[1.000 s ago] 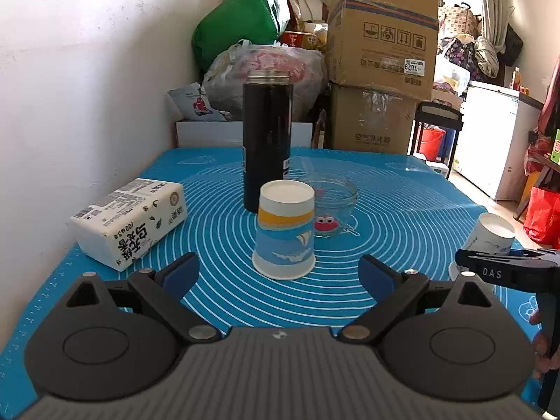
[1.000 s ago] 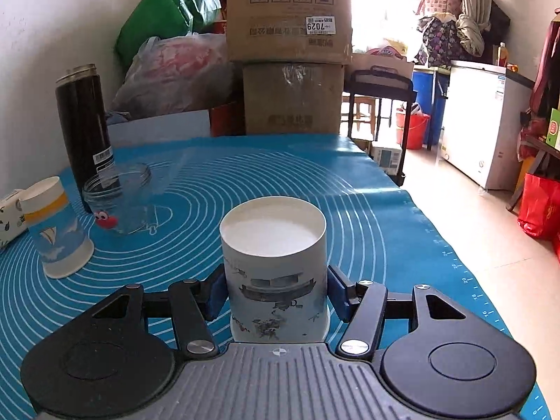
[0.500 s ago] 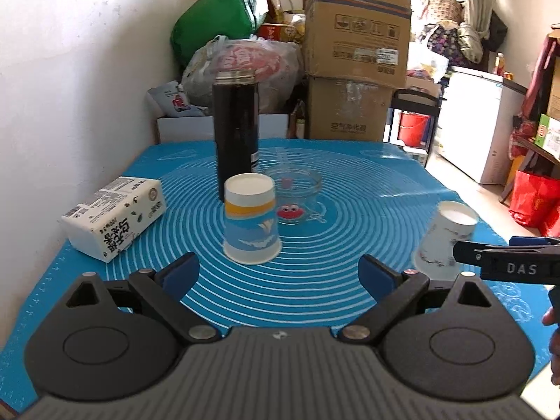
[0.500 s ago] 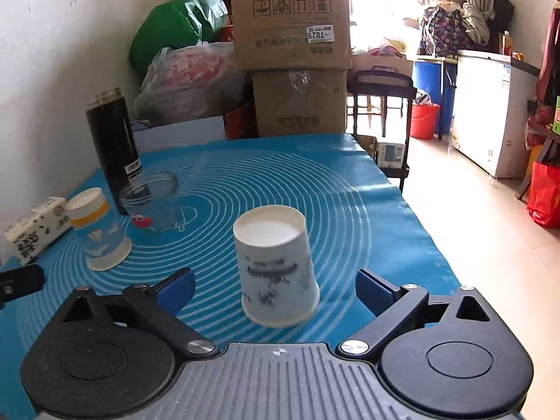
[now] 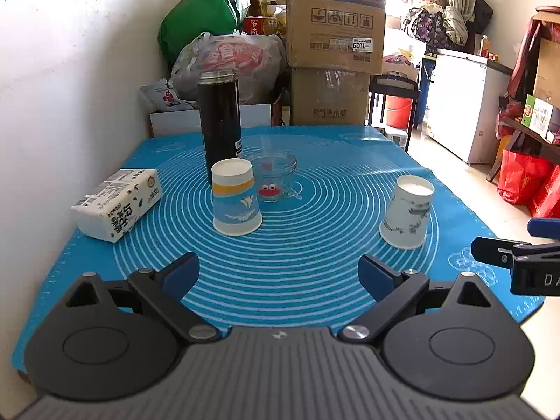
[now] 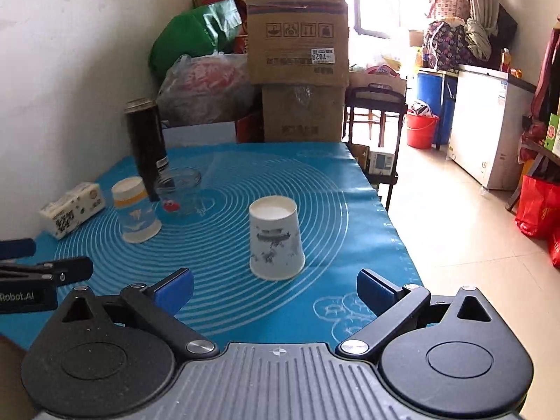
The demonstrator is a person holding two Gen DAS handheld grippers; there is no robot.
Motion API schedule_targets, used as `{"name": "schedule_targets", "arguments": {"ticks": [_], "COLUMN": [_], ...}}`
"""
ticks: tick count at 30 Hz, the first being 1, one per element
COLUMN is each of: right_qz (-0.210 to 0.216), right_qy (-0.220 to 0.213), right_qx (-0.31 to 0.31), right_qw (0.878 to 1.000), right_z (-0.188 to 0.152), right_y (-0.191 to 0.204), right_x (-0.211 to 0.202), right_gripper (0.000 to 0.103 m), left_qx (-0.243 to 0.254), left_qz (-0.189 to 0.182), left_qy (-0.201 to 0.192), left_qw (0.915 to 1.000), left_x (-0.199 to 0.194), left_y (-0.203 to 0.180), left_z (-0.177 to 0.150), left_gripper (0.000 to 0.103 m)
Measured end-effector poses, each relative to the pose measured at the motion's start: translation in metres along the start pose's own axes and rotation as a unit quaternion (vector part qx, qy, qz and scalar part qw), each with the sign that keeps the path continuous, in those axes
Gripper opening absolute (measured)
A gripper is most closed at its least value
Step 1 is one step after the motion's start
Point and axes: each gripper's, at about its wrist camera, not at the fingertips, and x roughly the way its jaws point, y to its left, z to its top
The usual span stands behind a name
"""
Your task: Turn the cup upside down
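Observation:
Two paper cups stand upside down on the blue mat (image 5: 315,273). The white cup with grey print (image 6: 275,239) (image 5: 407,211) stands free, a short way in front of my right gripper (image 6: 274,288), which is open and empty. The cup with the orange band and blue print (image 5: 235,201) (image 6: 135,214) stands at centre left, well ahead of my left gripper (image 5: 280,271), which is open and empty. Each gripper shows at the edge of the other's view.
A tall black flask (image 5: 219,124) and a glass jar (image 5: 276,175) stand behind the orange-band cup. A tissue pack (image 5: 117,203) lies at the left by the wall. Boxes and bags are stacked behind the table. The mat's right edge (image 6: 395,245) drops to the floor.
My right gripper opened and let go of the white cup, then drew back from it. My left gripper also drew back, so both cups look farther away.

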Motion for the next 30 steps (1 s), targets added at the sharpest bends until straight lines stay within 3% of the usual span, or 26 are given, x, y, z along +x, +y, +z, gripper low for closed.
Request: {"name": "schedule_targets", "arguments": {"ticks": [30], "right_qz": [0.027], "right_qy": [0.010], "right_qx": [-0.008], "right_qw": [1.000], "right_z": [-0.010], "right_y": [0.007], "right_x": [-0.048], "right_gripper": [0.101], "left_qx": [0.030], "left_qz": [0.017], "left_qy": [-0.010], "left_qw": [0.9994], "left_x": [-0.055], "left_y": [-0.004], "left_z": [-0.018], "left_gripper": [0.096]}}
